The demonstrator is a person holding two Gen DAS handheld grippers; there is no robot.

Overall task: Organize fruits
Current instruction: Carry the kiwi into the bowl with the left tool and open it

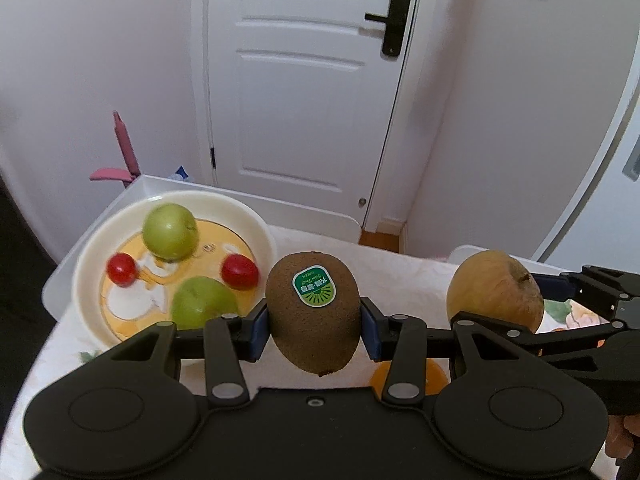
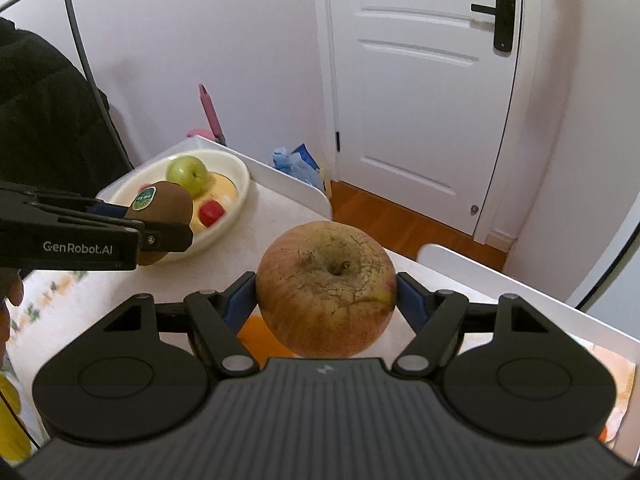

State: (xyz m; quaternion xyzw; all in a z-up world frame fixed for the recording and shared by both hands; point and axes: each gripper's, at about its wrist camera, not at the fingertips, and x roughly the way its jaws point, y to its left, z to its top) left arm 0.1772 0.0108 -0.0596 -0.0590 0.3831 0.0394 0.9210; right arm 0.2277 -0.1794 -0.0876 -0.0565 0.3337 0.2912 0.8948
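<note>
Careful: your left gripper (image 1: pixel 314 314) pinches the kiwi (image 1: pixel 313 312) and your right gripper (image 2: pixel 326 294) the apple (image 2: pixel 326 288), both round between the jaws, so tilting toward the bowl (image 1: pixel 90 248) risks slipping.

A fuzzy brown skin is being shown by the kiwi (image 1: pixel 314 316), with a green and white sticker (image 1: pixel 313 285) on it. The apple (image 2: pixel 326 288) is being seen as yellowish-brown with reddish streaks and brown cracking. A cream rim and an orange-yellow and white picture are being displayed by the bowl (image 1: pixel 256 222). Inside, two green apples (image 1: pixel 171 231) and two red tomatoes (image 1: pixel 240 271) are being shown. Black bodies and blue pads (image 1: pixel 260 330) are being presented by both grippers. The door (image 1: pixel 304 80) is being seen as white with a black handle (image 1: pixel 394 20).
</note>
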